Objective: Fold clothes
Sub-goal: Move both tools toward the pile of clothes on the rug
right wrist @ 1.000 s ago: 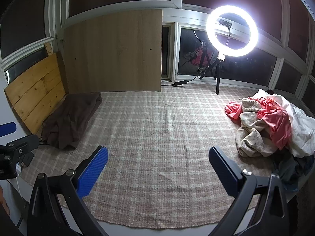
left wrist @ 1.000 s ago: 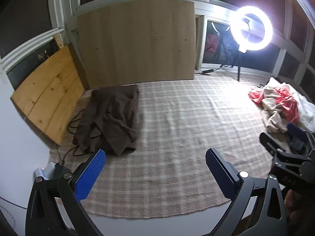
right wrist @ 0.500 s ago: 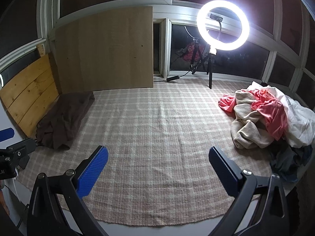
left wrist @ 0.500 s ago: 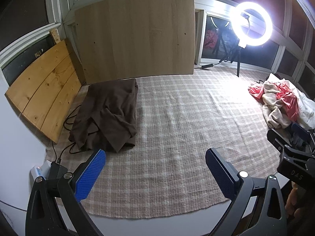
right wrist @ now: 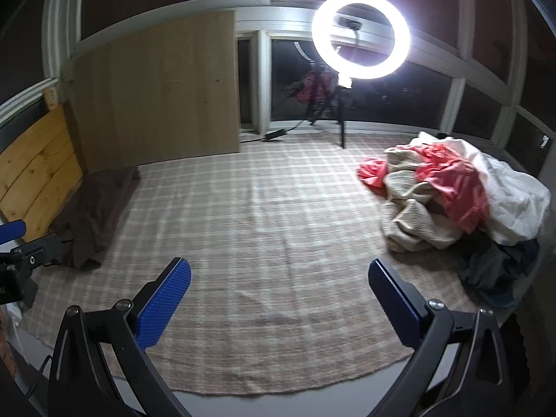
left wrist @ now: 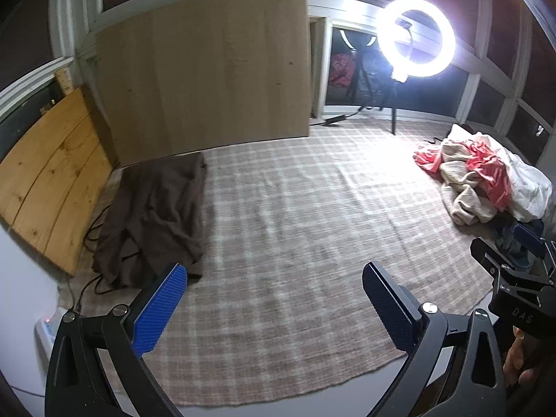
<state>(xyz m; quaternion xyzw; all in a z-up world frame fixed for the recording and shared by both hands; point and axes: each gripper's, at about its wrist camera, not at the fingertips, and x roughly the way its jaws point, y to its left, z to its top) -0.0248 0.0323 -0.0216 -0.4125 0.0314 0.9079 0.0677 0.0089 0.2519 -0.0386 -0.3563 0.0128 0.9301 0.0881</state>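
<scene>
A heap of clothes, cream, pink, white and dark blue, lies at the right of the checked rug; it shows in the left wrist view too as the heap. A brown garment lies crumpled at the rug's left edge, also seen from the right wrist as the brown garment. My left gripper hangs open over the rug's near edge, nothing between its blue pads. My right gripper is open and empty too, well short of the heap.
A lit ring light on a tripod stands at the back by dark windows. Wooden boards lean against the back and left walls. Cables and a power strip lie by the brown garment. A hand holds the right gripper.
Both views have shifted: first dipping and pulling back, then swinging rightward and closer to the rug. Both grippers stayed open; no cloth moved.
</scene>
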